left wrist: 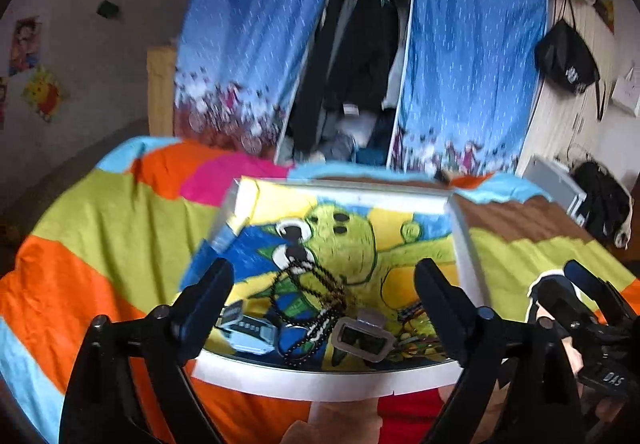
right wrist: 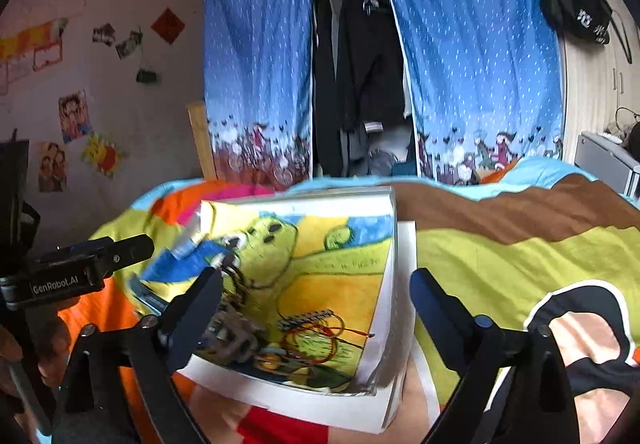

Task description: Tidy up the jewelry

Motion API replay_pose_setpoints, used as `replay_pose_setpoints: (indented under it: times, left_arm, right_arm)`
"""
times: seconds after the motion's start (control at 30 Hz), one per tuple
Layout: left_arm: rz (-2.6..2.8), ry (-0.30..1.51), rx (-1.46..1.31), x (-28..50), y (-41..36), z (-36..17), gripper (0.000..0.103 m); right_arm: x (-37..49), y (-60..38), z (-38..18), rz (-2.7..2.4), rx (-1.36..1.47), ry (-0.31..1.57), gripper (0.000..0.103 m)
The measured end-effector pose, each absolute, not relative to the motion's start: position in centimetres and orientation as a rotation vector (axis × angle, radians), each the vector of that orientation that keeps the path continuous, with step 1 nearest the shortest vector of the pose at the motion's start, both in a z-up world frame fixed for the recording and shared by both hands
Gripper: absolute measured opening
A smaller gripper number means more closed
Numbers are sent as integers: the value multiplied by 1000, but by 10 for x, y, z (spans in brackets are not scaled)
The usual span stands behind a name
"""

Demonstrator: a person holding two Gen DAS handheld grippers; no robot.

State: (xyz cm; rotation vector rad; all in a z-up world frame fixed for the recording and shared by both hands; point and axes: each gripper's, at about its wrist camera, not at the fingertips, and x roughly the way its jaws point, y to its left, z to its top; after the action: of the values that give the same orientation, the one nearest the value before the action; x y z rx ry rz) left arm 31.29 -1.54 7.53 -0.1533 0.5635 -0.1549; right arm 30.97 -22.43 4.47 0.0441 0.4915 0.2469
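A shallow white box [left wrist: 320, 384] with a bear drawing on its floor lies on the colourful bedspread. In it are a black bead necklace [left wrist: 316, 296], a grey rectangular buckle [left wrist: 362, 338], a silver-blue watch-like piece [left wrist: 250, 330] and red-gold string bracelets [right wrist: 320, 332]. My left gripper [left wrist: 324, 308] is open, its fingers spread over the box's near part. My right gripper [right wrist: 316, 316] is open and hovers over the box [right wrist: 384, 324], above the bracelets. The right gripper also shows at the right of the left wrist view [left wrist: 580, 300].
The bedspread [left wrist: 104, 228] has orange, green, pink and brown patches. Behind the bed hang blue curtains [right wrist: 256, 55] around an open wardrobe of dark clothes [right wrist: 360, 63]. A black bag [right wrist: 576, 11] hangs at the right. Posters are on the left wall.
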Motion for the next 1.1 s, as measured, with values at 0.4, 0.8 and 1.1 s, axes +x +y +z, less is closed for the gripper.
replay_pose_setpoints:
  times: [0.4, 0.8, 1.1]
  left_arm:
    - [-145, 419, -154, 205, 7, 125, 101]
    - [-79, 398, -133, 93, 26, 117, 101]
    - [-27, 384, -94, 32, 26, 92, 101]
  right_arm:
    - [210, -211, 107, 246, 72, 363, 103]
    - [88, -191, 111, 252, 63, 296, 103]
    - [29, -183, 89, 266, 13, 252, 103]
